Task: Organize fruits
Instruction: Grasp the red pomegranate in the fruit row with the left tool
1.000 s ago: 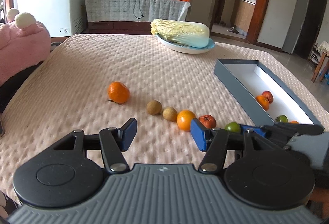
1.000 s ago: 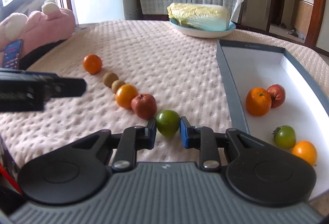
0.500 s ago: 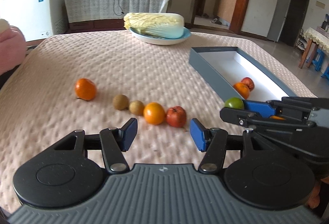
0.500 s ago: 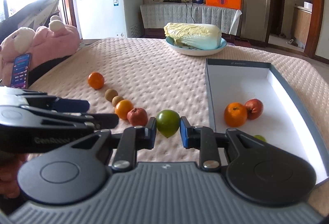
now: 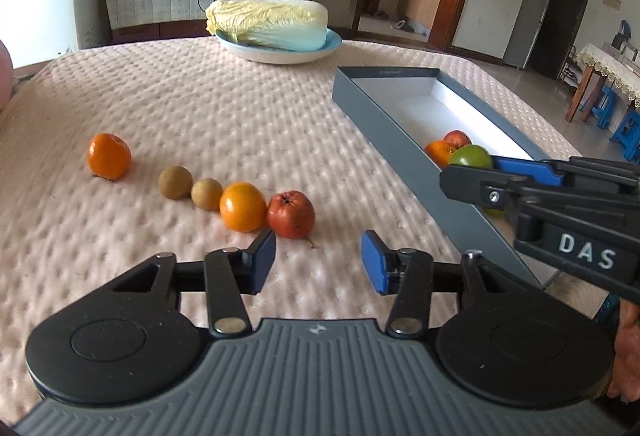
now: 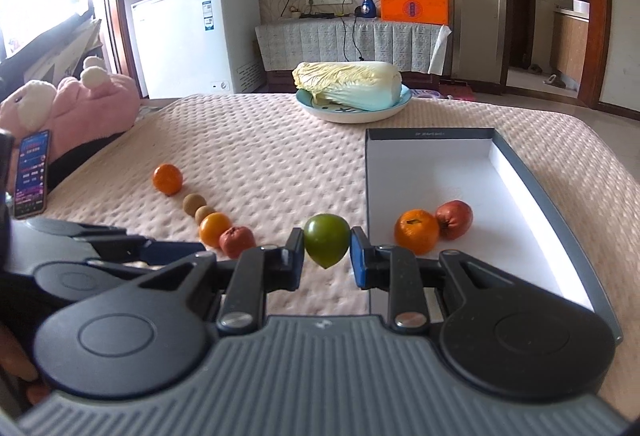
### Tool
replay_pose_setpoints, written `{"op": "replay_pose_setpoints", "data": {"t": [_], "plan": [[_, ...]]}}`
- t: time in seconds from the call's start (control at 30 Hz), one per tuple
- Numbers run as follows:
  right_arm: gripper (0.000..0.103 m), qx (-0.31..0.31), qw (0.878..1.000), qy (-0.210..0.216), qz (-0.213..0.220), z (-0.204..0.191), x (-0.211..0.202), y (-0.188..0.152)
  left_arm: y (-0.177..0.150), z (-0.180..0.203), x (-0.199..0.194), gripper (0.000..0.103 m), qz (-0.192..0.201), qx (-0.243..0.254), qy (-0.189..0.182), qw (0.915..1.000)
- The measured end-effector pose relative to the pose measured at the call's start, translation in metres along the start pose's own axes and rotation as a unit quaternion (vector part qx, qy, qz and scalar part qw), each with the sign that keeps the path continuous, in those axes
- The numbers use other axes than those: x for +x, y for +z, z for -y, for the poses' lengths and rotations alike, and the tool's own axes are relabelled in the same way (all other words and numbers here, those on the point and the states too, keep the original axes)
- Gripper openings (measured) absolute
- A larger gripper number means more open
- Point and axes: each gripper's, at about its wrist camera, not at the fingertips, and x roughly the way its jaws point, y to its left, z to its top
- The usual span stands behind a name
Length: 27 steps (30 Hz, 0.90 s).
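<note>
My right gripper (image 6: 325,256) is shut on a green fruit (image 6: 326,239) and holds it in the air by the left wall of the grey box (image 6: 532,192); the fruit also shows in the left wrist view (image 5: 470,157). An orange (image 6: 416,231) and a red fruit (image 6: 454,219) lie in the box. My left gripper (image 5: 318,262) is open and empty, just in front of a red fruit (image 5: 291,214). To its left lie an orange (image 5: 242,207), two brown fruits (image 5: 175,182) and another orange (image 5: 109,156).
A plate with a napa cabbage (image 5: 276,24) stands at the far side of the quilted pink cloth (image 5: 224,108). A pink plush toy (image 6: 80,108) and a phone (image 6: 32,174) are at the left edge. The right gripper's body (image 5: 560,212) reaches in beside the left one.
My right gripper has lifted the green fruit off the cloth and carried it right, up to the box. My left gripper has moved right along the row of fruit, still open.
</note>
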Motion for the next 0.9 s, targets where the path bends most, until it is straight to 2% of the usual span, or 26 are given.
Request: {"op": "replay_pose_setpoints", "data": {"t": [0.13,0.3,0.8,0.9], "plan": [[0.028,0.004,1.0,0.0,0.002,0.002,-0.001,0.001,0.003,0.0,0.009,0.049,-0.005,-0.009,-0.001,0.9999],[0.028,0.007,1.0,0.002,0.004,0.003,-0.002,0.001,0.007,-0.006,0.018,0.049,-0.016,-0.035,0.015,0.9991],[0.028,0.009,1.0,0.005,0.005,0.006,-0.003,0.0,0.017,-0.003,0.039,0.045,-0.013,-0.043,0.027,0.9986],[0.028,0.008,1.0,0.006,0.004,0.006,-0.004,0.0,0.018,-0.002,0.041,0.04,-0.011,-0.042,0.033,0.9985]]}}
